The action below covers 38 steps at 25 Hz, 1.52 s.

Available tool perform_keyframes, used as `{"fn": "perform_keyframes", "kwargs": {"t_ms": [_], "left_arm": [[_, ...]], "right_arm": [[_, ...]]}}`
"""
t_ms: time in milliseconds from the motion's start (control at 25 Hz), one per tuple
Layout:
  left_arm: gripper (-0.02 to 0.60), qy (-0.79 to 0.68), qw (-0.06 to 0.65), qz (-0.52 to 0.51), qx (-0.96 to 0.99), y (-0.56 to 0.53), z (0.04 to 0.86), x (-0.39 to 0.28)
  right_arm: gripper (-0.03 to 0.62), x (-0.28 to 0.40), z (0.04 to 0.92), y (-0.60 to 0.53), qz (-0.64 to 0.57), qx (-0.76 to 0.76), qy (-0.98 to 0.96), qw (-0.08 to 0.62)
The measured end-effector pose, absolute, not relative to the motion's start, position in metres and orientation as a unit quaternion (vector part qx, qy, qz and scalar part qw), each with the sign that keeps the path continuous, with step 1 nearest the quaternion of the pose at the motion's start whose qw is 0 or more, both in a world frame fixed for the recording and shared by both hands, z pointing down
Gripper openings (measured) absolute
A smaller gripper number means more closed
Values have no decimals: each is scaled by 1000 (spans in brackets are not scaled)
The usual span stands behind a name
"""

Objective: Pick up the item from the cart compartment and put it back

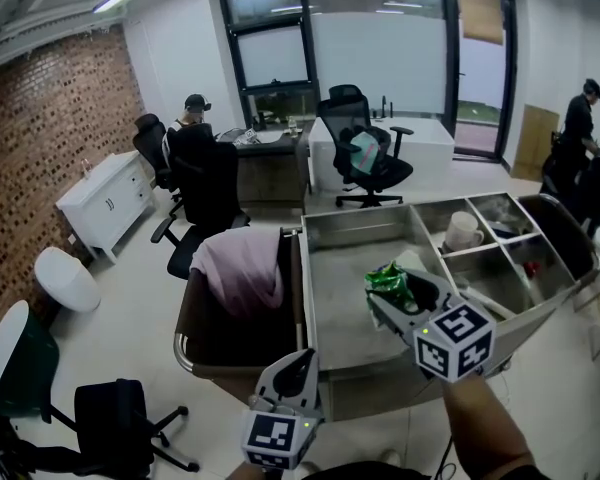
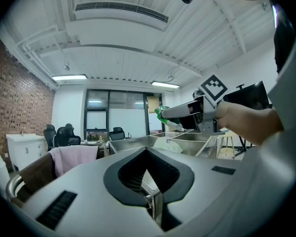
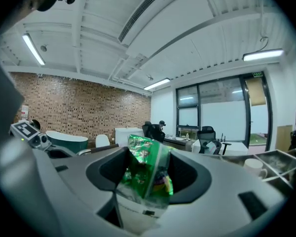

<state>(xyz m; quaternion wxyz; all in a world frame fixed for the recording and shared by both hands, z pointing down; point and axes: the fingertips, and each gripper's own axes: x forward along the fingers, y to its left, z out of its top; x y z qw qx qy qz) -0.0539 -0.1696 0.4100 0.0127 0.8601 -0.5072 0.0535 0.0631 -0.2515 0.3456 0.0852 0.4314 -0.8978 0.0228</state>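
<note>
Because the crinkled green foil snack bag (image 1: 385,281) is thin, soft and puffed with air, it probably weighs next to nothing and will crumple rather than resist. Its glossy film could slide between pads, so the safest hold is across a flattened edge or seam, not the swollen middle, and a gentle squeeze should spare anything brittle inside. The right tongs (image 1: 396,294) are partly open and closed onto exactly that: in the right gripper view the bag stands upright between the two jaws, pinched near its lower half with its top flaring free. In the head view the bag hangs in the air over the large compartment (image 1: 340,303) of the stainless-steel cart (image 1: 360,218), close to the divider, not resting on the floor of it. The left tongs (image 1: 300,360) sit low and near the person's body with jaws together, holding nothing.
</note>
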Motion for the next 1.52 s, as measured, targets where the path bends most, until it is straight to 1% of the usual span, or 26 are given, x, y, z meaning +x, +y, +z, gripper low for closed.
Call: {"fn": "perform_keyframes", "kwargs": {"t_ms": [240,560,760,1120,1320,1520], "left_arm": [[0,-510,9,55,858,-171,411,-58],[0,-517,14,53,854,-170,411,-63],[0,-520,18,50,852,-171,412,-66],[0,-525,18,51,849,-172,414,-72],[0,-528,15,52,848,-175,415,-75],[0,-528,19,52,847,-176,416,-75]], "right_arm": [[268,55,336,-298,19,443,-891,101],[268,22,386,-364,54,432,-882,181],[270,10,418,-385,60,429,-872,229],[285,0,446,-398,67,424,-866,256],[319,-2,455,-402,68,421,-864,268],[389,-1,465,-402,73,418,-860,282]]}}
